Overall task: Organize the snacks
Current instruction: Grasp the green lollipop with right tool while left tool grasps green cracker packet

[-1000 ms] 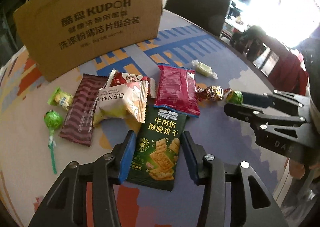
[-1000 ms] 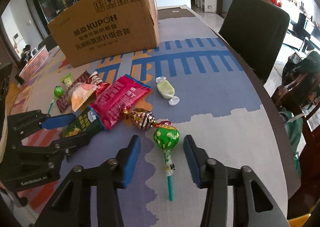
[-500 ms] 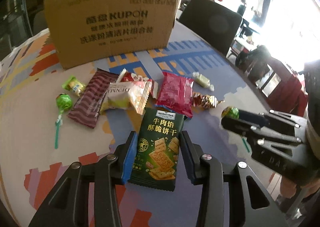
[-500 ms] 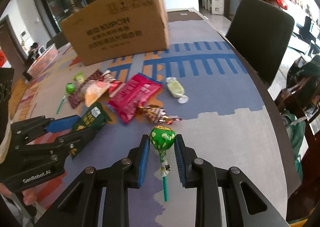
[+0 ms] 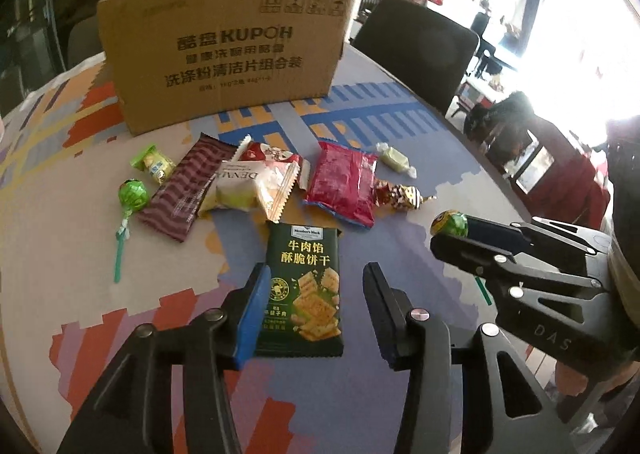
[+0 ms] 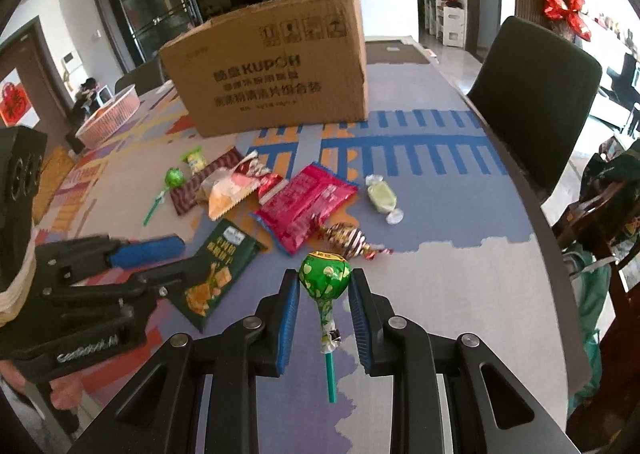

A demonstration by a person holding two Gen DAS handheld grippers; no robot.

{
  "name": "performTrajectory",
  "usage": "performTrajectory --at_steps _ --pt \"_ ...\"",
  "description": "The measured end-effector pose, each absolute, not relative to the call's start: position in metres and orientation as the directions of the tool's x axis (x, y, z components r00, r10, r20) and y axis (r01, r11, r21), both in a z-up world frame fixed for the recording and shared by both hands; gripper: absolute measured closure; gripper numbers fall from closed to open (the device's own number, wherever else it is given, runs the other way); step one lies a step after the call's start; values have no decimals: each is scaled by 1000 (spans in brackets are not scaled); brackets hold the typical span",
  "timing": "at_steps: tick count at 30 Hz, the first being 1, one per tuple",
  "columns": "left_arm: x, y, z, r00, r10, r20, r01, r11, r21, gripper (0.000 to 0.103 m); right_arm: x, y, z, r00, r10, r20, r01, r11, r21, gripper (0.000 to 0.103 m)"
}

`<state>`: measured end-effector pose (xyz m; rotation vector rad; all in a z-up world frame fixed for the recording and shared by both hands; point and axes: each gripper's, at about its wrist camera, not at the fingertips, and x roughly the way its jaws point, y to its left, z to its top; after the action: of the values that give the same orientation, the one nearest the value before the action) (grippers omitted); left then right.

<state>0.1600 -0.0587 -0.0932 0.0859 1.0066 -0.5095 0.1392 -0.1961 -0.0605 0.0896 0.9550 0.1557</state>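
My right gripper (image 6: 324,286) is shut on a green lollipop (image 6: 325,274) and holds it above the table; it also shows in the left wrist view (image 5: 450,224). My left gripper (image 5: 314,302) is open, its jaws either side of a dark green cracker packet (image 5: 304,290) that lies flat; the left jaw touches the packet's edge. Further back lie a red packet (image 5: 344,184), a white DENMA packet (image 5: 252,190), a striped brown bar (image 5: 188,190), a second green lollipop (image 5: 132,194) and small wrapped candies (image 5: 400,194).
A large open KUPOH cardboard box (image 5: 224,50) stands behind the snacks. A black chair (image 6: 532,94) is at the table's right edge. A pink basket (image 6: 108,118) sits far left. The table edge curves close on the right.
My right gripper closed on the green lollipop and lifted it off the table. My left gripper drew back and rose a little; the cracker packet stays between its open jaws.
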Motion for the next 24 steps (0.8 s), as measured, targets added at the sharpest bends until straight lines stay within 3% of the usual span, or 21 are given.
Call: performTrajectory --at_steps 8,11,24 --pt "171 -73 -119 416 -286 -863 445 892 -81 54 136 -197 -69 556 158 -816 -85 987 133 76" --pt "171 -74 -120 443 -271 -854 434 899 -60 60 136 -198 -70 553 161 -817 -82 987 139 76" --pt "160 -60 -95 469 -319 -823 378 915 -139 61 136 -197 -60 571 177 -802 -95 984 150 76"
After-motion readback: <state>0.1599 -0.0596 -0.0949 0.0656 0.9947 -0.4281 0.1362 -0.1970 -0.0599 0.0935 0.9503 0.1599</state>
